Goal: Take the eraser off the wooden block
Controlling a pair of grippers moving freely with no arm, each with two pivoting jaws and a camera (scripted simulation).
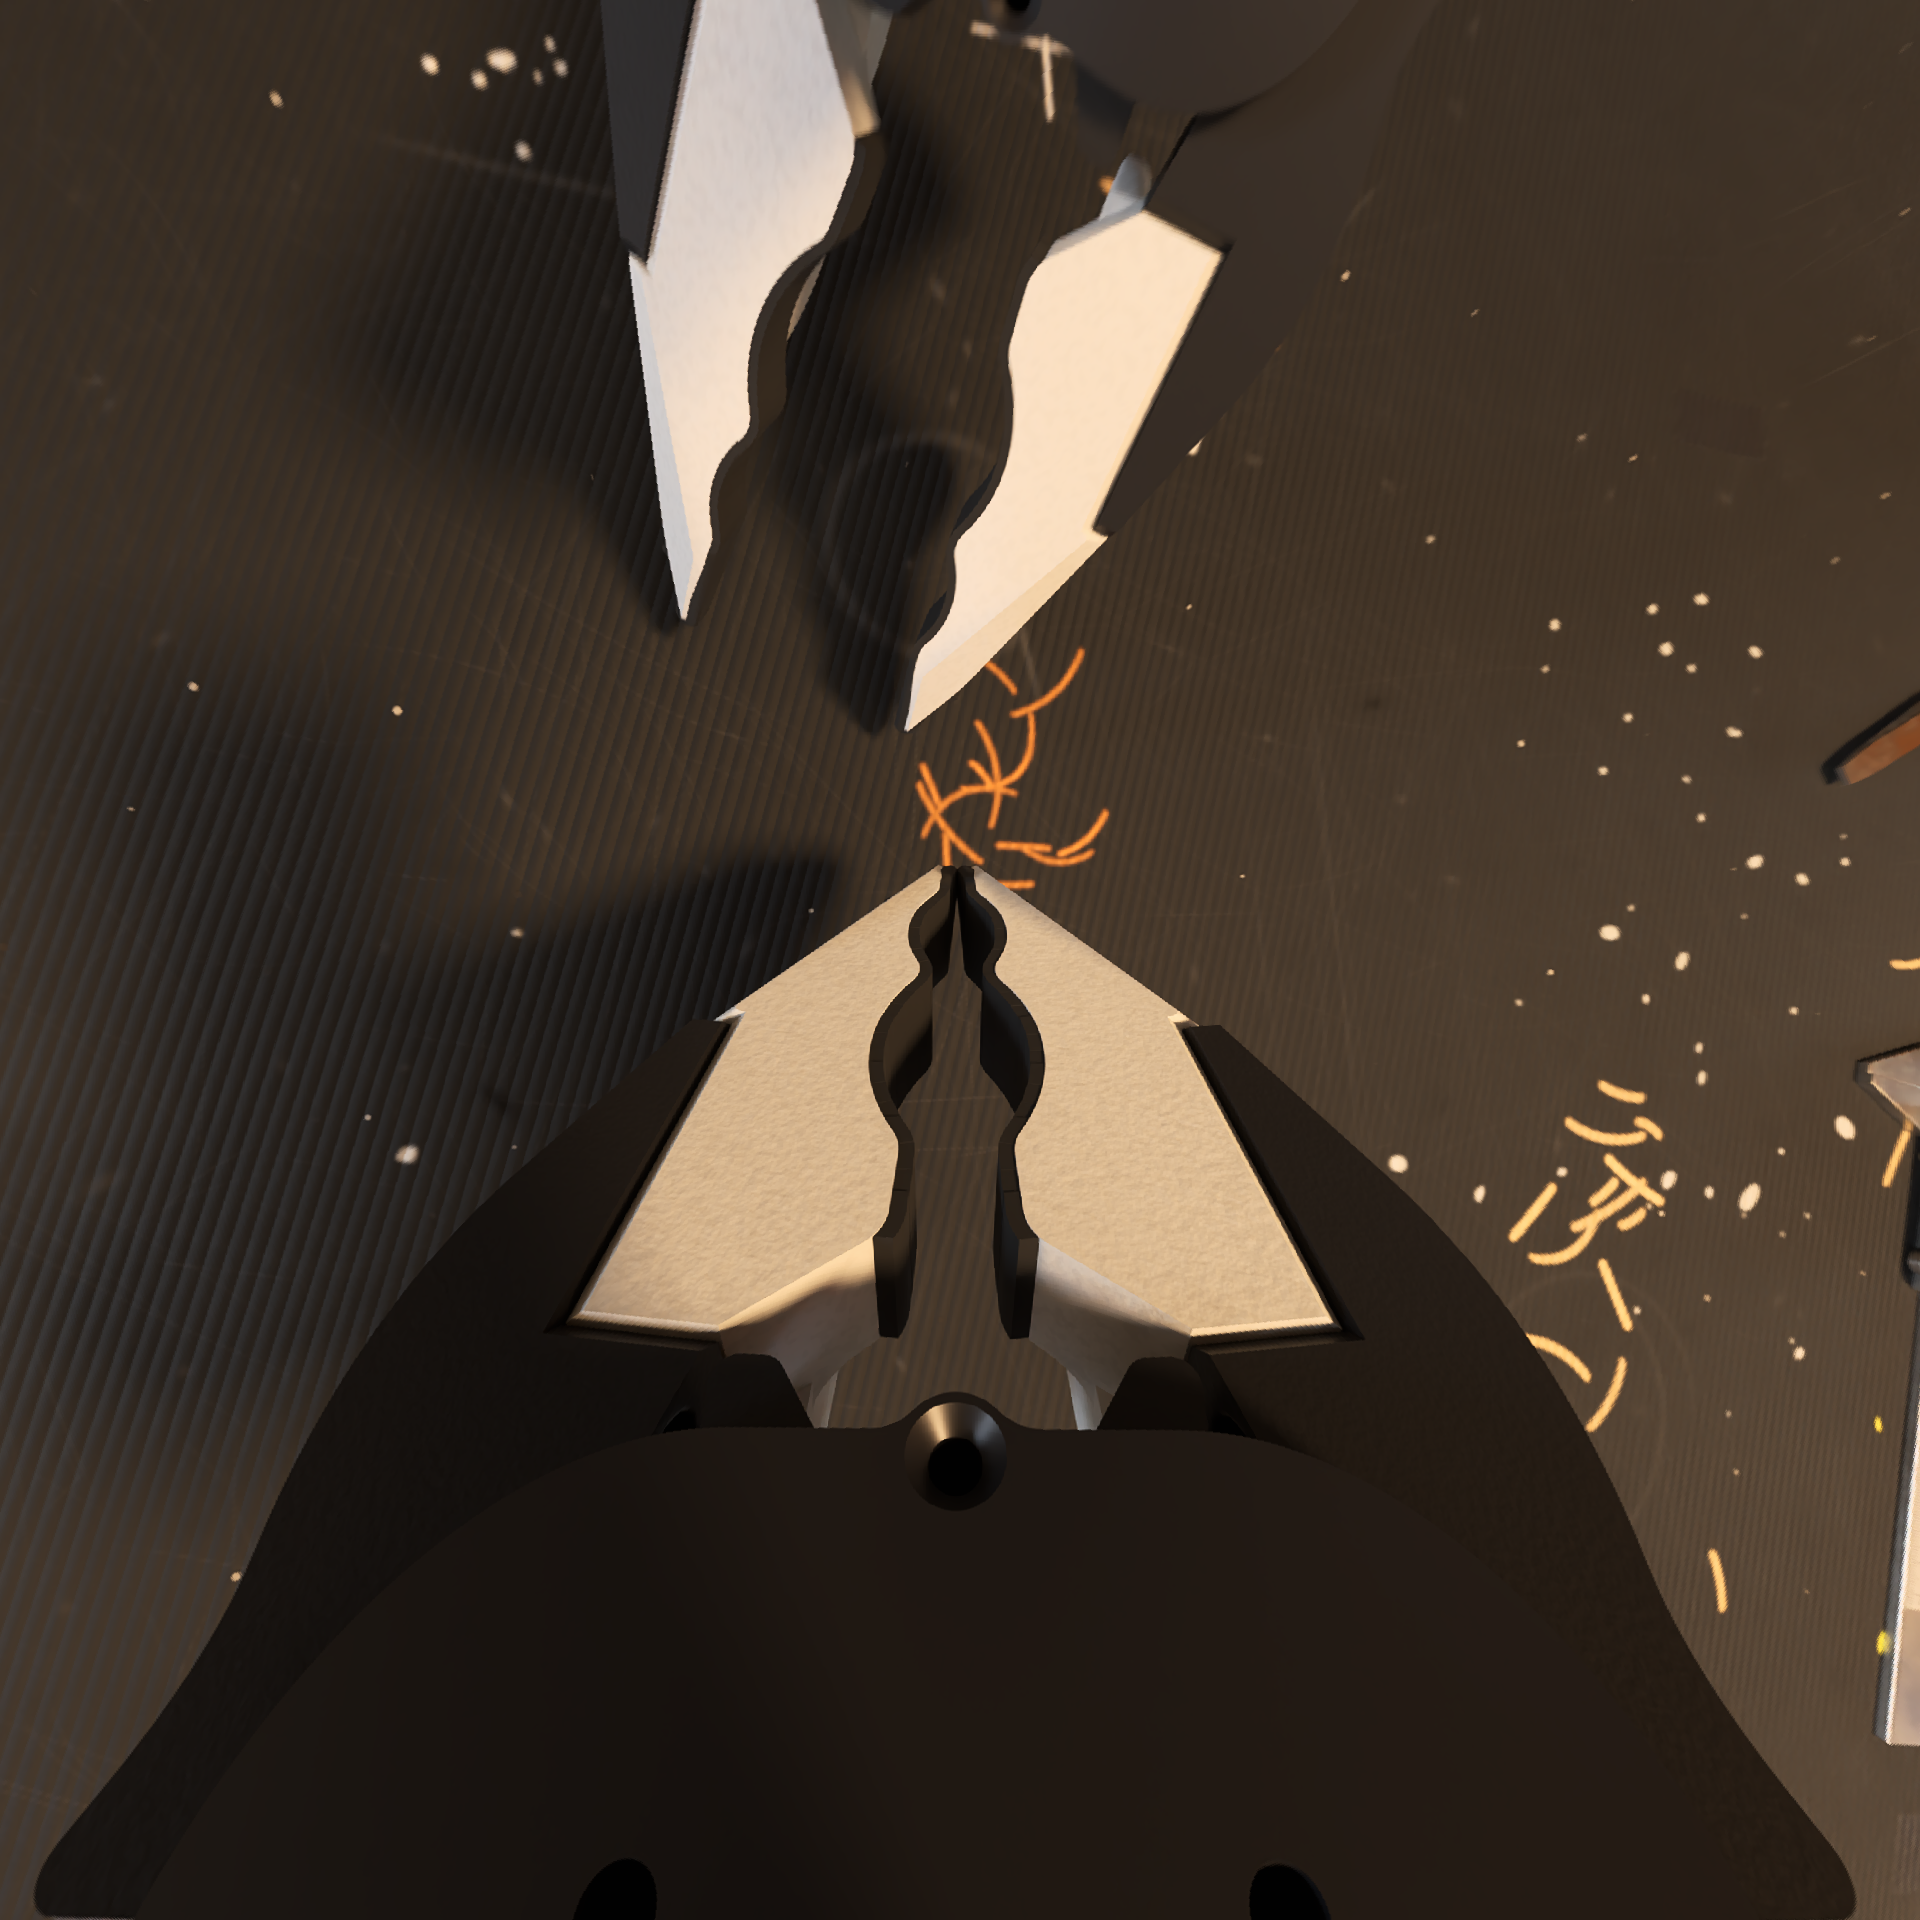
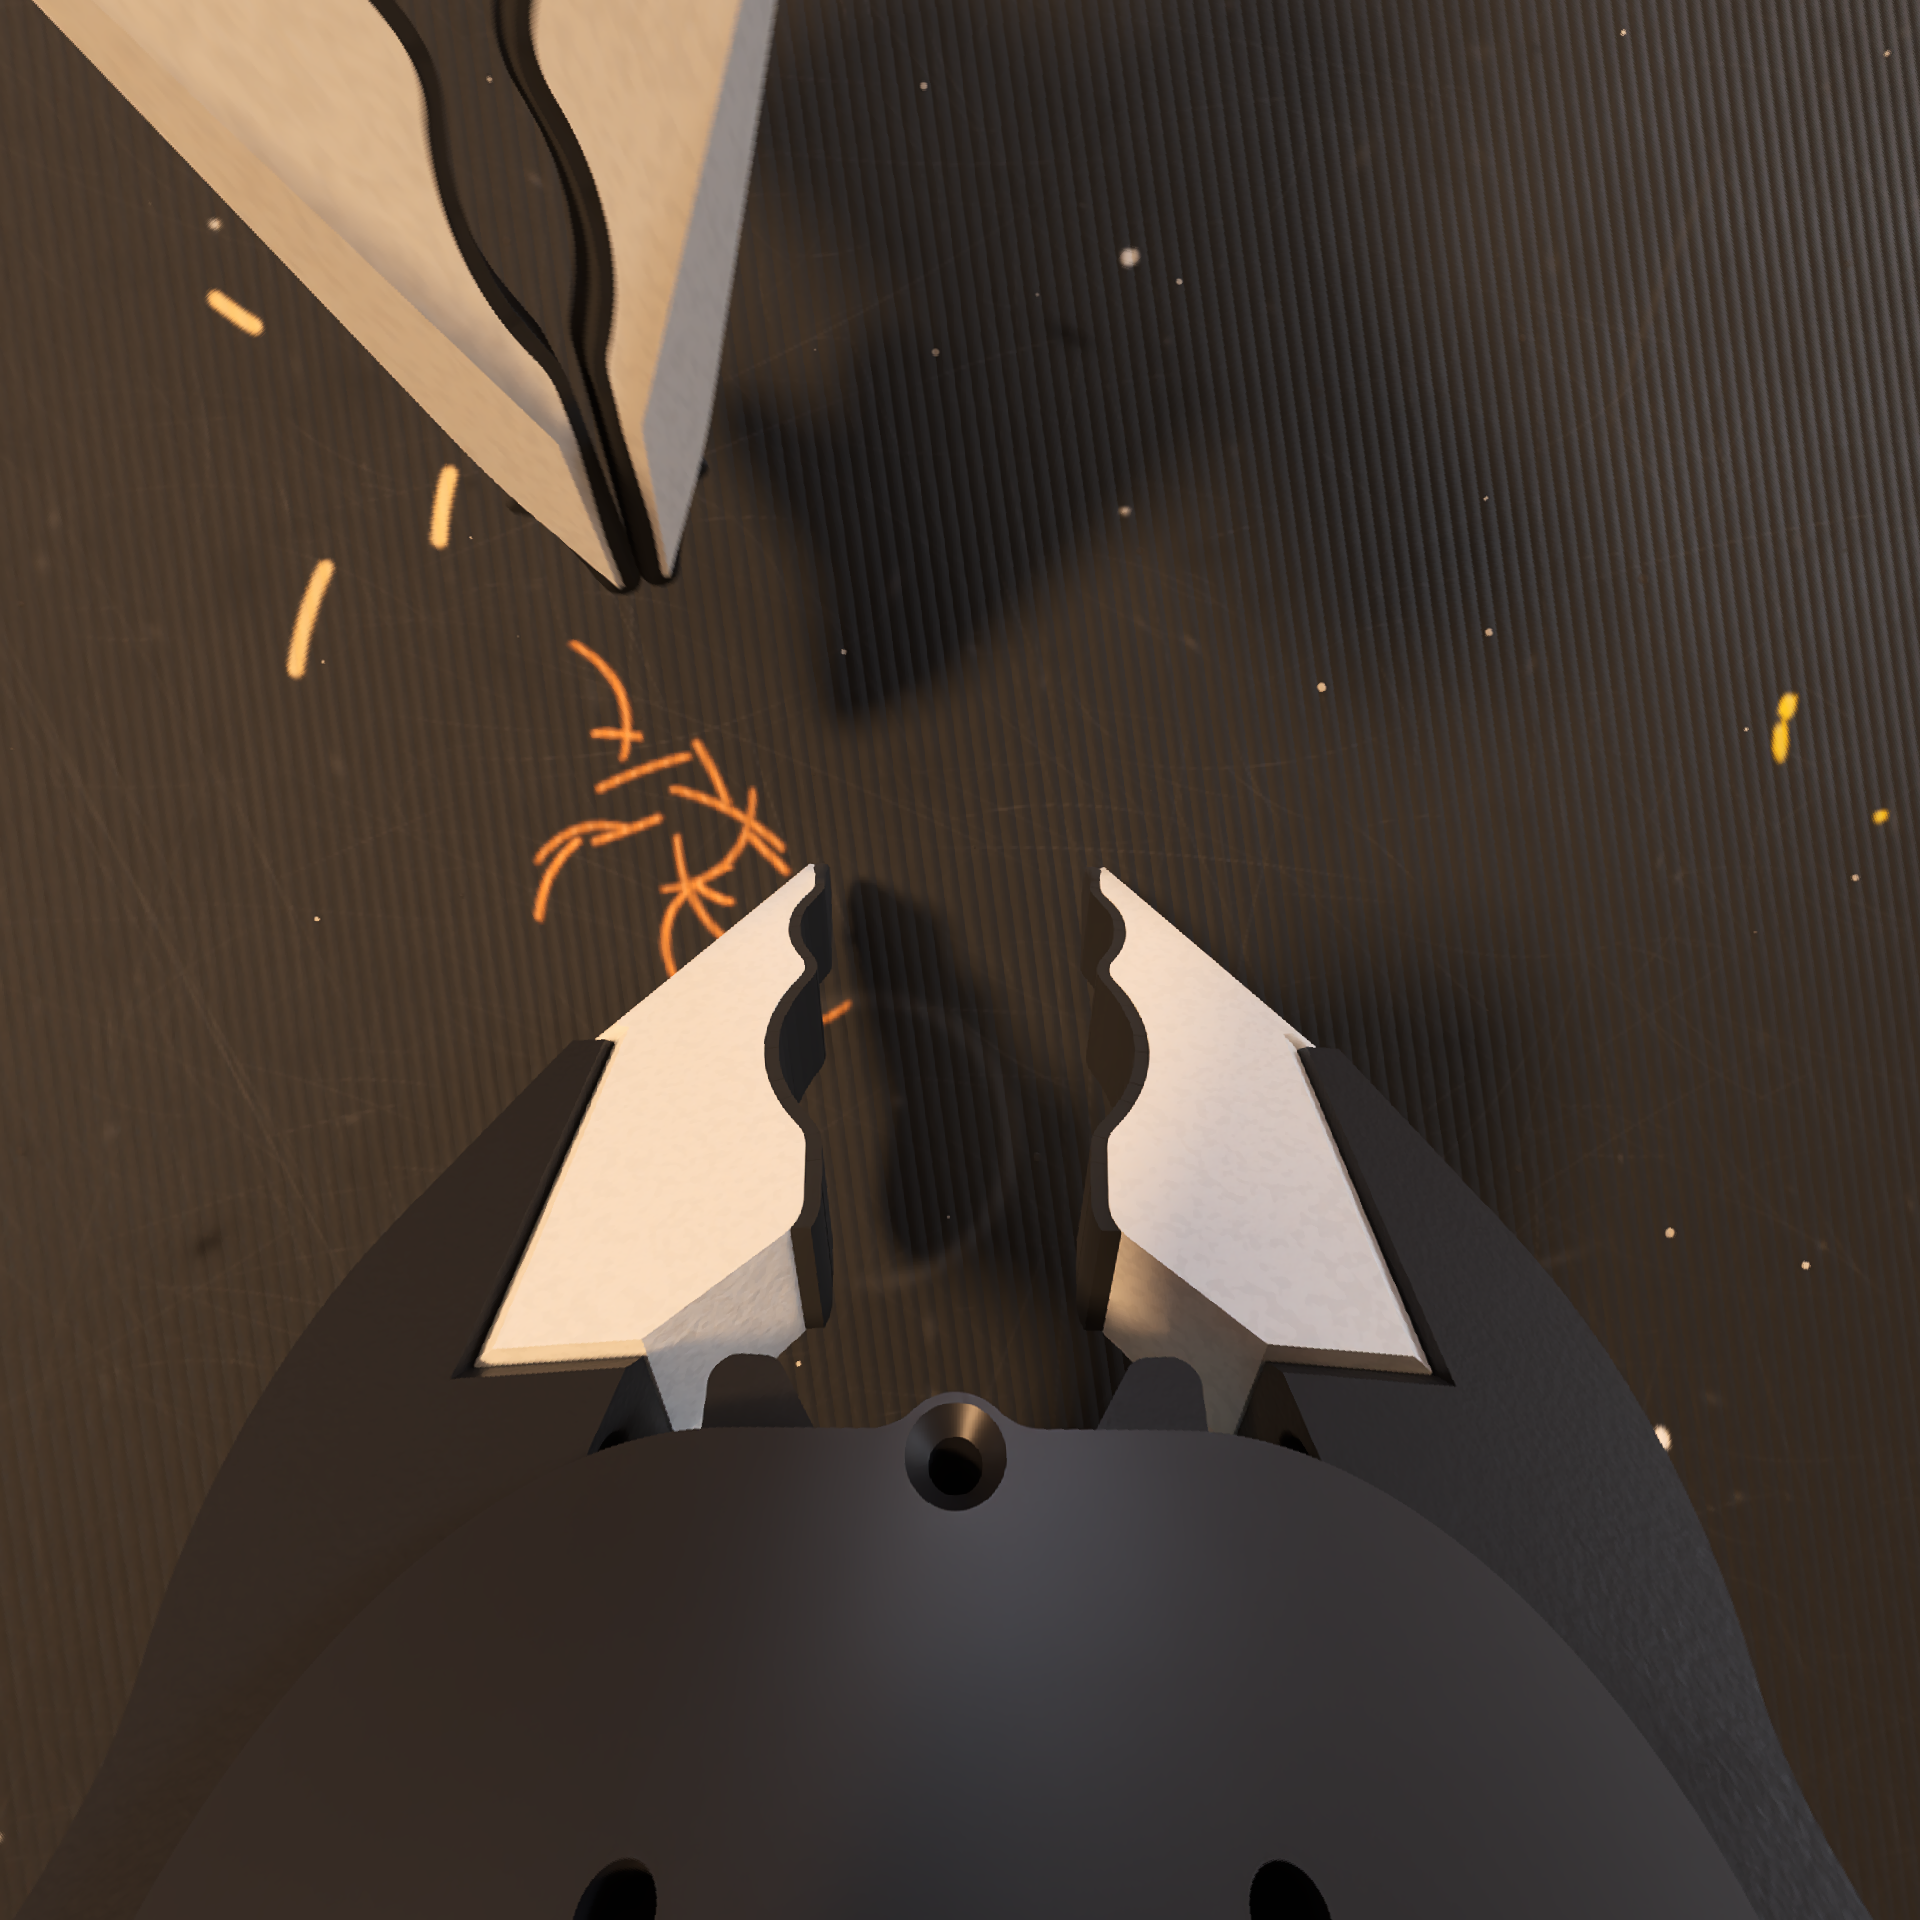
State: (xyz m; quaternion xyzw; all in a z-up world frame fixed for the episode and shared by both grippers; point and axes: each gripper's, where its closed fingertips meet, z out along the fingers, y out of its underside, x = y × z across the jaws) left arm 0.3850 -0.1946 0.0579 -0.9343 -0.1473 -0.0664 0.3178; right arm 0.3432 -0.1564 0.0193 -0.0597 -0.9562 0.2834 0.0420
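Note:
Neither wrist view clearly shows an eraser or a wooden block. My left gripper [image 1: 956,878] is shut and empty, its tips touching, low over a dark ribbed mat [image 1: 312,831]. It also shows at the top of the right wrist view [image 2: 636,580], shut. My right gripper [image 2: 958,873] is open and empty over the same mat [image 2: 1455,520]. It shows in the left wrist view [image 1: 798,670], pointing towards my left gripper with its jaws apart. The two grippers face each other, tips a short way apart over a patch of orange scribbles [image 1: 997,790].
The orange scribbles [image 2: 665,831] lie on the mat between the grippers. In the left wrist view, a brown edge of some object [image 1: 1881,753] and a pale grey slab-like thing [image 1: 1896,1351] cut in at the right border. Pale specks and more orange marks [image 1: 1590,1205] dot the mat.

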